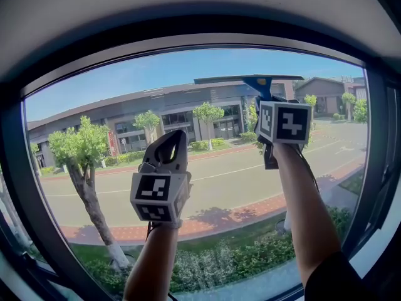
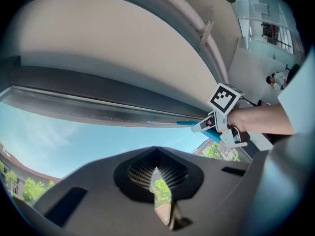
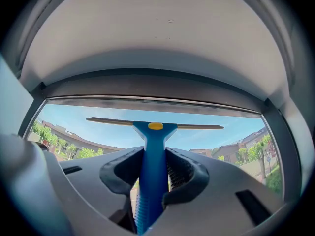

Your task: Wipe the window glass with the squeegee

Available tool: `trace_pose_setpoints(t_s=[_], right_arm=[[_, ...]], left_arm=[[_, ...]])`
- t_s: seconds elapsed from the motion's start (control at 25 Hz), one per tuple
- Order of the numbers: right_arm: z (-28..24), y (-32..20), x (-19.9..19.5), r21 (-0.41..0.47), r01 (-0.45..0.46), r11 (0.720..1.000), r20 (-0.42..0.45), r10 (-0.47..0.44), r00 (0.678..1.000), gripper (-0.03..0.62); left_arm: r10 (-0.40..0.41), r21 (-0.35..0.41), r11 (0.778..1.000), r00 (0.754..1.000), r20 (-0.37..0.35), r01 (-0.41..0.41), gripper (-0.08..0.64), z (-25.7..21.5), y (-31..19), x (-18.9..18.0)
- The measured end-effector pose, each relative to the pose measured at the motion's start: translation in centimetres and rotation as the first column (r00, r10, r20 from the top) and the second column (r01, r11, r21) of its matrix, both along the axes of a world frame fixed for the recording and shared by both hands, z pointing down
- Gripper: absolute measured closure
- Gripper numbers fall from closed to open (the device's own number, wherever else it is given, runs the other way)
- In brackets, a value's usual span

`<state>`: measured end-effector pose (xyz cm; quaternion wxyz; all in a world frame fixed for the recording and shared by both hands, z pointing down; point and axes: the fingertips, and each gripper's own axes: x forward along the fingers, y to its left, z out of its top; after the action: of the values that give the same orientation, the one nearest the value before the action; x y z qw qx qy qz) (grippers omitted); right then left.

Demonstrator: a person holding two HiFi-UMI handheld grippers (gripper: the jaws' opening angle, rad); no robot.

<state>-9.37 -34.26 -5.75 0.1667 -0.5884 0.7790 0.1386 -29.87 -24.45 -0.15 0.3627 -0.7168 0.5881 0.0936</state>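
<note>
A blue-handled squeegee is held up against the upper right of the window glass. Its thin blade lies level a little below the top frame. My right gripper is shut on the handle, which runs up between the jaws in the right gripper view, squeegee, right gripper. My left gripper is raised before the middle of the pane, shut and holding nothing. In the left gripper view the left gripper points up at the glass, with the right gripper and the squeegee off to its right.
A dark window frame bounds the pane, with a pale ceiling soffit above. Outside lie a road, trees and low buildings. A person in white stands far back in the room behind.
</note>
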Motion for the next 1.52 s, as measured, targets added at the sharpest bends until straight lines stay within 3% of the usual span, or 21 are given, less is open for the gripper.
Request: trace_pose_setpoints(t_s=[1.52], right_arm=[[14.0, 0.7, -1.7, -0.110, 0.031, 0.993, -0.072, -0.039, 0.997, 0.457]], left_arm=[[0.027, -0.089, 0.996, 0.999, -0.021, -0.029, 0.558, 7.2, -1.9, -0.4]])
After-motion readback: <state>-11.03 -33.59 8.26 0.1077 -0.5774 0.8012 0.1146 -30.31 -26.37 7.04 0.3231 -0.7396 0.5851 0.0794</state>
